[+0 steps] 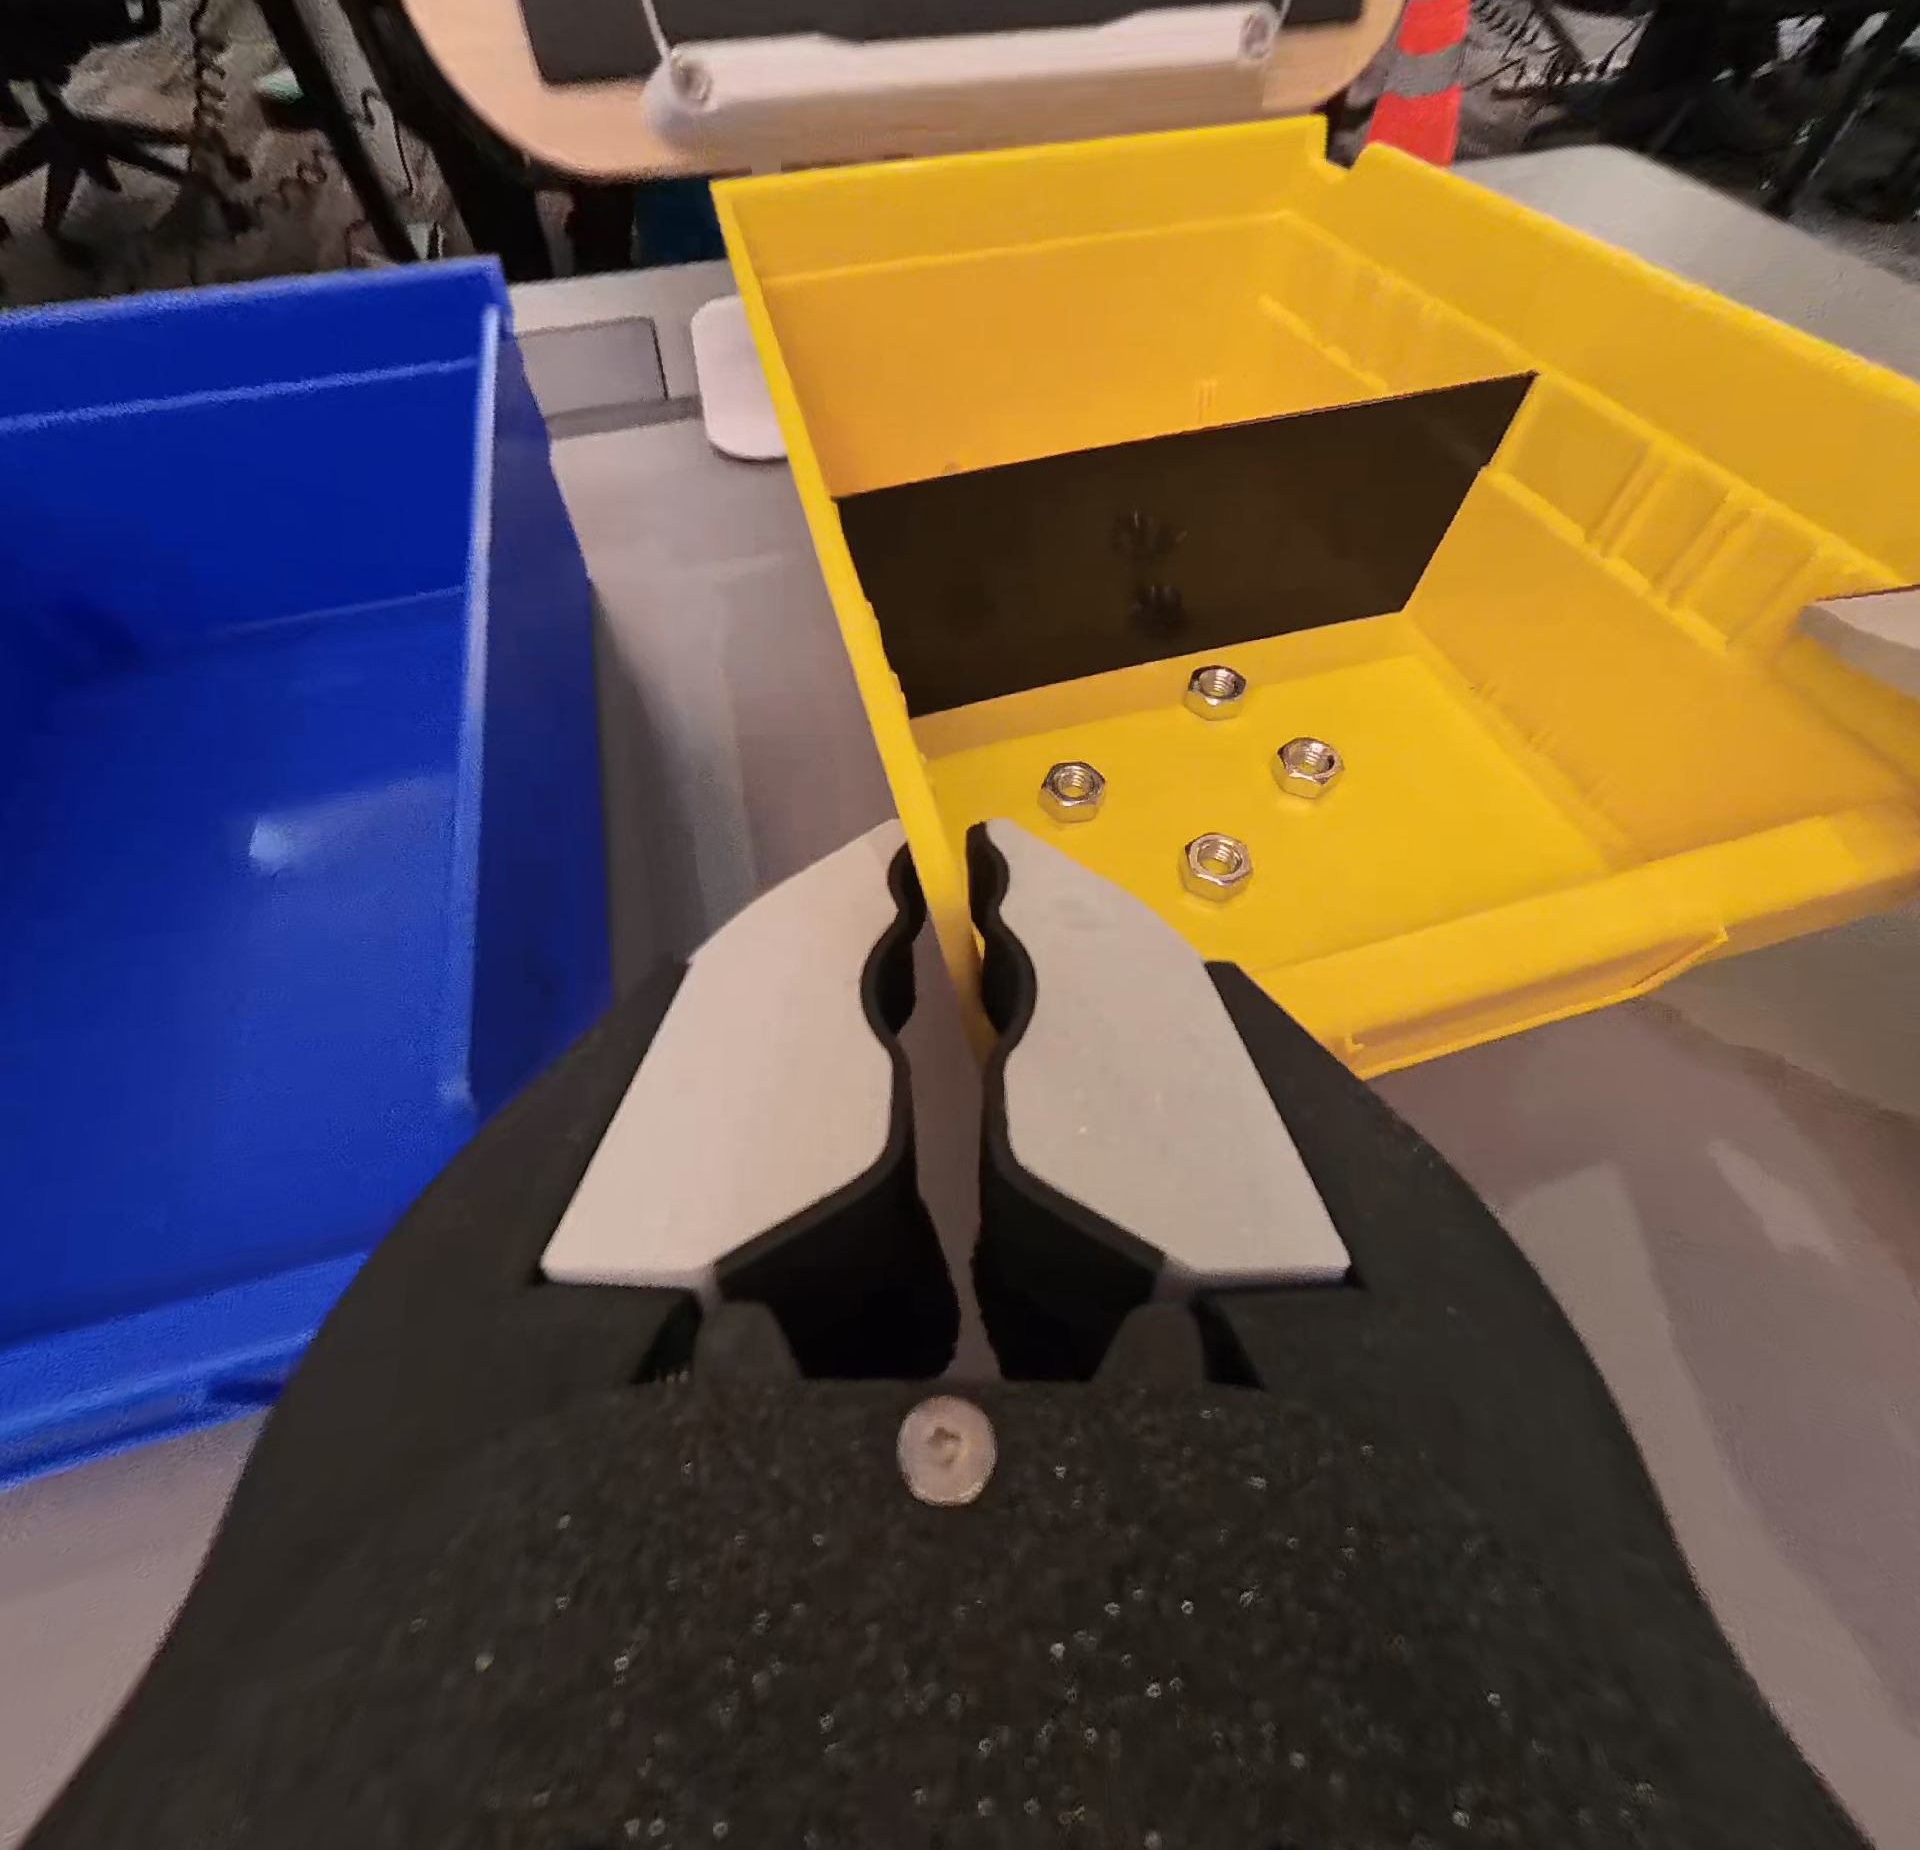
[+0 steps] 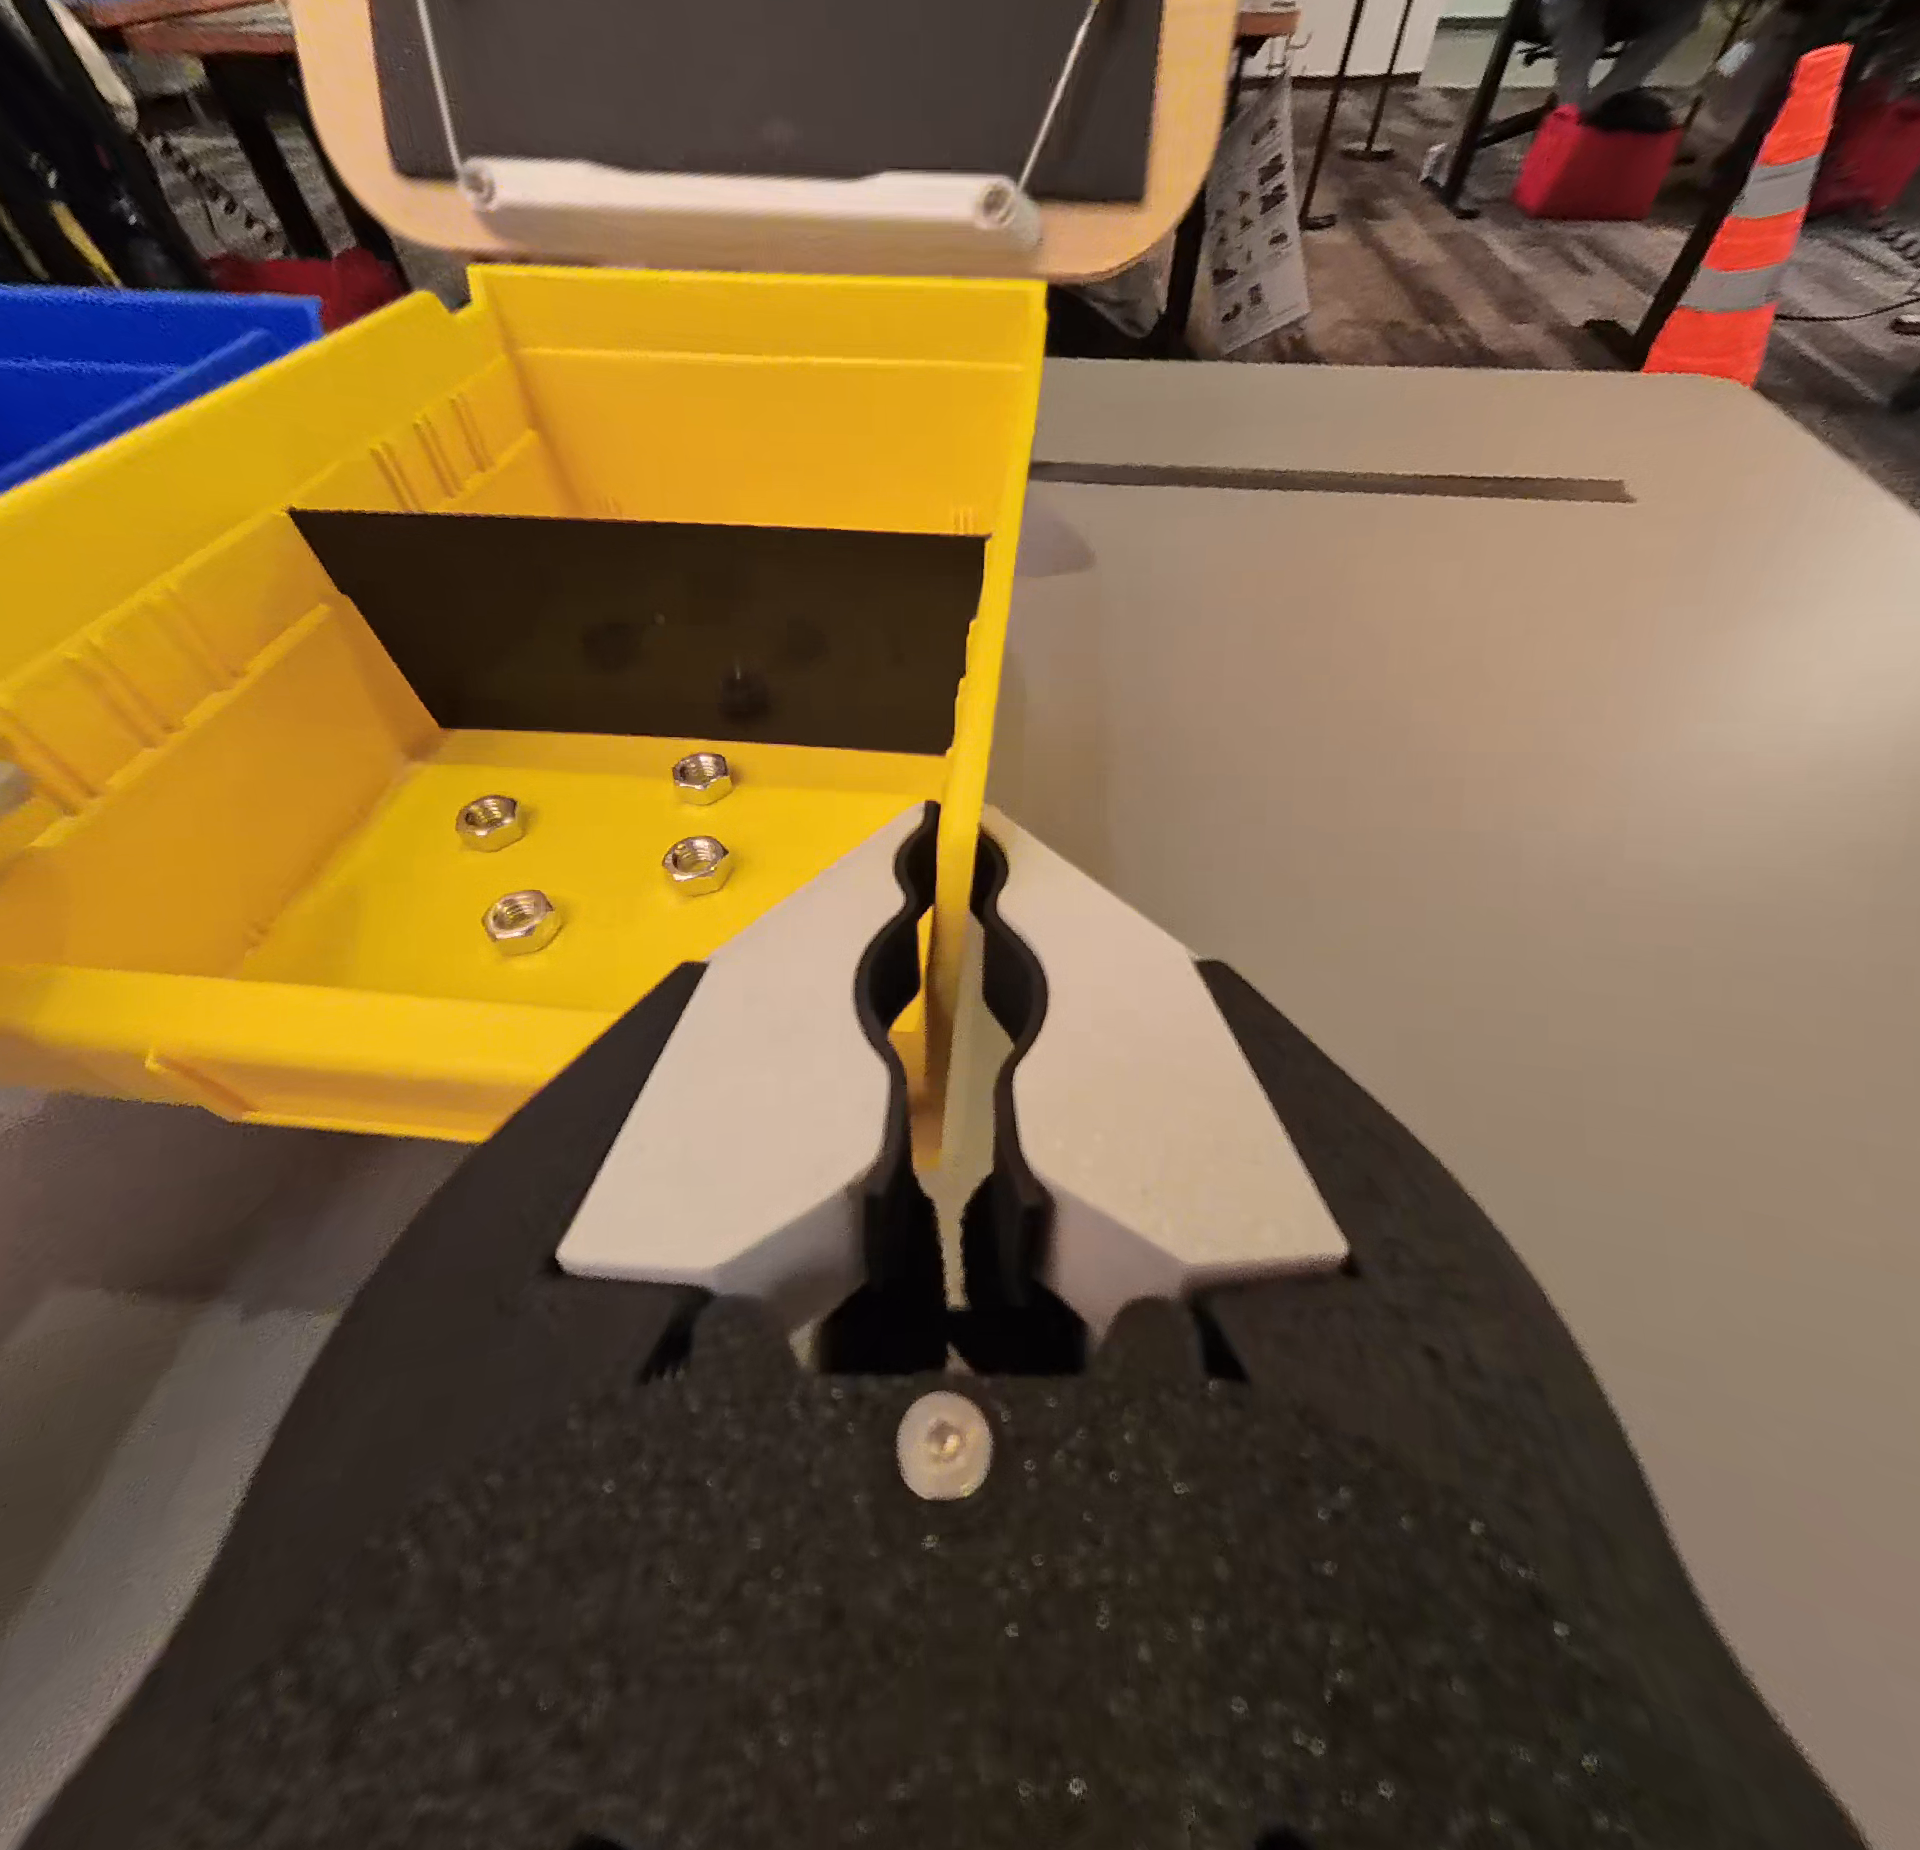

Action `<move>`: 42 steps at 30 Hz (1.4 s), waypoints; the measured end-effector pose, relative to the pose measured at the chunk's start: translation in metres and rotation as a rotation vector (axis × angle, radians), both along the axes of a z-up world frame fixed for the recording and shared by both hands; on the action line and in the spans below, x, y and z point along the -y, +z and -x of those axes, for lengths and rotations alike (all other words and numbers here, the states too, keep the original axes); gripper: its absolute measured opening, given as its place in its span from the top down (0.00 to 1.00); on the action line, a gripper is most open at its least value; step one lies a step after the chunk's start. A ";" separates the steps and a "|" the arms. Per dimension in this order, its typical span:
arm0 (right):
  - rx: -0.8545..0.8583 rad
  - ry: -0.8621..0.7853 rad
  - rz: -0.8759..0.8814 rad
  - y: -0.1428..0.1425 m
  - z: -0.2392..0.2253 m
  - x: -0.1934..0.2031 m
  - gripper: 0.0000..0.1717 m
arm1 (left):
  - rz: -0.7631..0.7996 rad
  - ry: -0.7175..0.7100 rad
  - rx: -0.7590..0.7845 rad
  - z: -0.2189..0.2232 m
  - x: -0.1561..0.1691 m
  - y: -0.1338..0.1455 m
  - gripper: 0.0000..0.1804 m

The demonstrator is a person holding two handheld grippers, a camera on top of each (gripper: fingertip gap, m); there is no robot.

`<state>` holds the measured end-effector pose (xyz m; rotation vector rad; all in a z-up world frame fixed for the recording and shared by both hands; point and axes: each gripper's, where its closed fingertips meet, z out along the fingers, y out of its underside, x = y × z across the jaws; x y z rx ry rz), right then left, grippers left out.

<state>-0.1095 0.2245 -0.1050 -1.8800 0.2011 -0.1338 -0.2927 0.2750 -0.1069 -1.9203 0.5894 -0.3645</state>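
Note:
A yellow bin [image 1: 1039,211] stands on the grey table, with a black divider [image 1: 1174,543] across it and several metal nuts [image 1: 1214,692] on its floor in front of the divider. My left gripper [image 1: 940,844] is shut on the bin's left side wall near the front corner. My right gripper [image 2: 956,834] is shut on the right side wall of the yellow bin [image 2: 769,325], which runs up between the pads. The nuts [image 2: 698,862] and the divider [image 2: 665,616] also show in the right wrist view. A fingertip of the right gripper [image 1: 1870,626] shows at the bin's far wall.
A blue bin [image 1: 239,657] stands just left of the yellow one and also shows in the right wrist view [image 2: 135,346]. A tan-framed dark board [image 2: 769,55] with a pale handle hangs behind. Grey table [image 2: 1455,761] lies to the right. An orange cone [image 2: 1756,231] stands beyond.

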 end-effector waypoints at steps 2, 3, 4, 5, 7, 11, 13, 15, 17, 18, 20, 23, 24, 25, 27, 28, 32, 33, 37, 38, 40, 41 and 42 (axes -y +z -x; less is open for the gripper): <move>-0.006 0.015 0.016 -0.008 0.004 -0.001 0.98 | 0.027 0.016 0.003 0.005 -0.001 -0.008 0.96; 0.002 0.014 0.002 -0.009 0.004 -0.001 0.98 | 0.024 0.017 0.007 0.005 -0.002 -0.011 0.96; 0.020 0.014 0.003 -0.012 0.003 0.000 0.98 | 0.017 0.018 0.003 0.005 -0.002 -0.013 0.96; 0.040 0.012 0.002 -0.014 0.002 0.000 0.98 | 0.009 0.018 -0.012 0.004 -0.002 -0.016 0.96; 0.075 0.013 0.031 -0.023 -0.002 0.001 0.98 | 0.007 -0.005 -0.059 0.001 0.001 -0.023 0.94; 0.060 0.107 0.038 -0.025 0.003 0.002 0.96 | 0.072 -0.111 0.021 -0.014 0.018 -0.025 0.69; 0.049 0.164 0.031 -0.022 0.007 0.005 0.92 | 0.092 -0.138 0.072 -0.010 0.030 -0.016 0.65; 0.080 0.188 -0.018 -0.011 0.008 0.013 0.89 | 0.056 -0.148 0.134 0.006 0.044 0.004 0.66; 0.133 0.149 -0.077 0.007 0.001 0.022 0.89 | -0.010 -0.114 0.160 0.042 0.053 0.023 0.66; 0.164 0.106 -0.116 0.020 -0.007 0.029 0.88 | -0.046 -0.074 0.153 0.068 0.054 0.029 0.66; 0.183 0.089 -0.220 0.053 -0.008 0.043 0.89 | -0.120 0.049 0.102 0.133 0.048 0.035 0.65; 0.121 0.275 -0.295 0.082 0.037 0.056 0.85 | -0.137 0.190 0.051 0.230 0.034 0.026 0.66; 0.096 0.337 -0.283 0.082 0.059 0.058 0.85 | -0.099 0.206 0.061 0.254 0.027 0.018 0.67; 0.076 0.417 -0.265 0.079 0.085 0.061 0.85 | -0.056 0.206 0.080 0.271 0.018 0.011 0.69; 0.052 0.580 -0.198 0.060 0.142 0.070 0.85 | 0.001 0.202 0.109 0.294 -0.003 0.000 0.69; 0.040 0.667 -0.157 0.046 0.172 0.076 0.85 | 0.012 0.210 0.118 0.301 -0.016 -0.004 0.70; -0.019 0.882 0.038 -0.013 0.251 0.096 0.85 | 0.008 0.148 0.132 0.287 -0.059 -0.004 0.72; -0.037 0.899 0.066 -0.021 0.258 0.095 0.85 | 0.010 0.122 0.109 0.278 -0.067 -0.007 0.72; -0.024 0.851 0.075 -0.024 0.260 0.074 0.84 | 0.077 0.163 -0.016 0.270 -0.087 -0.029 0.98; 0.001 0.825 0.071 -0.023 0.256 0.066 0.84 | 0.084 0.176 0.005 0.270 -0.088 -0.030 0.99; 0.028 0.781 0.061 -0.020 0.252 0.053 0.84 | 0.104 0.173 0.082 0.268 -0.080 -0.029 0.98; 0.028 0.755 0.053 -0.019 0.251 0.046 0.83 | 0.110 0.175 0.116 0.267 -0.073 -0.029 0.97; 0.034 0.714 0.046 -0.019 0.248 0.038 0.82 | 0.109 0.181 0.126 0.267 -0.065 -0.029 0.97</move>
